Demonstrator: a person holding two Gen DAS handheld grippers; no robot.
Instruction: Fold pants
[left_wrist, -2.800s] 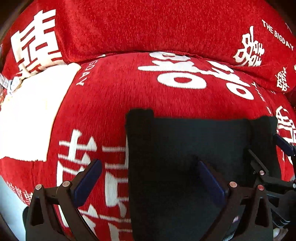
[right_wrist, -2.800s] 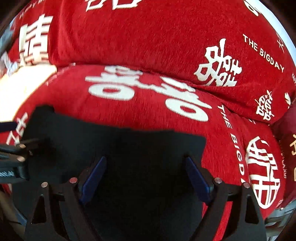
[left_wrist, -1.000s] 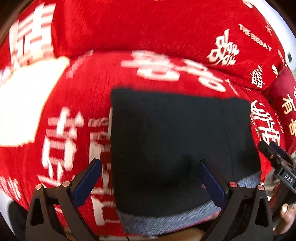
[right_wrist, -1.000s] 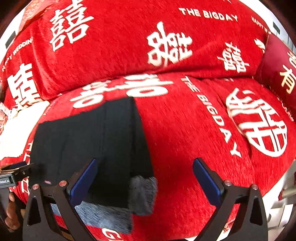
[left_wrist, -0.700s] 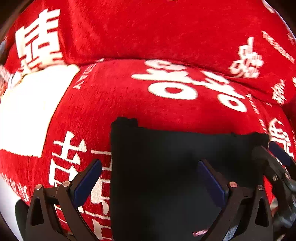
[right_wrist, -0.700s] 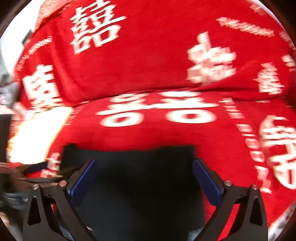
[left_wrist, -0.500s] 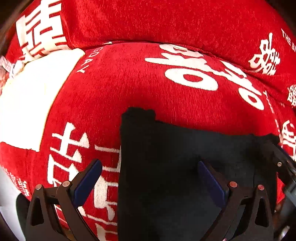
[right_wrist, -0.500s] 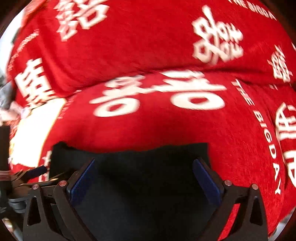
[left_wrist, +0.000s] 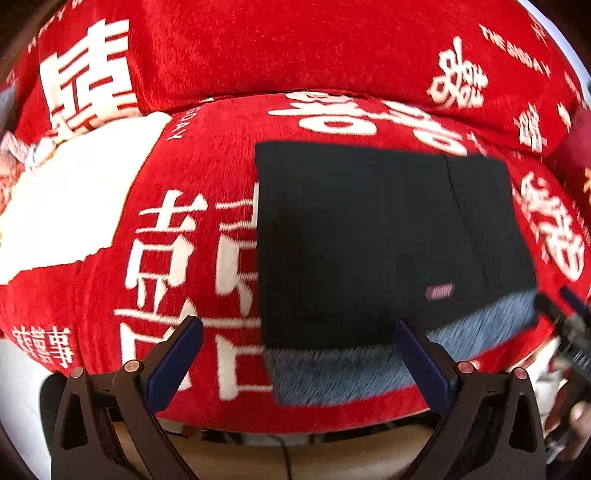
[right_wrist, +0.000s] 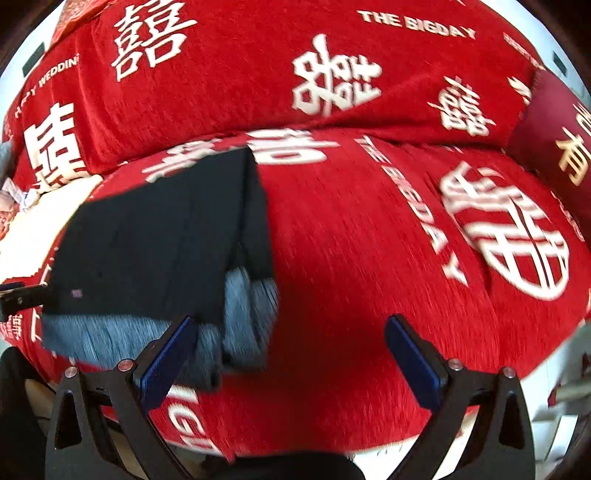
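Observation:
The black pants (left_wrist: 354, 236) lie folded into a flat rectangle on the red sofa seat (left_wrist: 207, 177), their grey lining (left_wrist: 332, 373) showing along the near edge. A small pink label (left_wrist: 439, 291) sits on the top layer. My left gripper (left_wrist: 295, 360) is open, hanging just before the near edge with nothing between its fingers. In the right wrist view the same pants (right_wrist: 155, 243) lie at the left, grey lining (right_wrist: 236, 325) at the front. My right gripper (right_wrist: 288, 352) is open over bare red cover, to the right of the pants. The right gripper's tip (left_wrist: 569, 325) shows at the left view's right edge.
The red cover with white characters drapes the backrest (right_wrist: 295, 66) too. A white patch of cloth (left_wrist: 66, 195) lies on the seat at the left. A dark red cushion (right_wrist: 554, 122) stands at the far right. A hand (left_wrist: 569, 428) holds the right gripper. Pale floor (right_wrist: 561, 413) shows below the seat edge.
Both grippers have pulled back from above the pants toward the seat's front edge. The folded pants now lie flat in full view with the grey lining exposed. The right gripper swung to the right.

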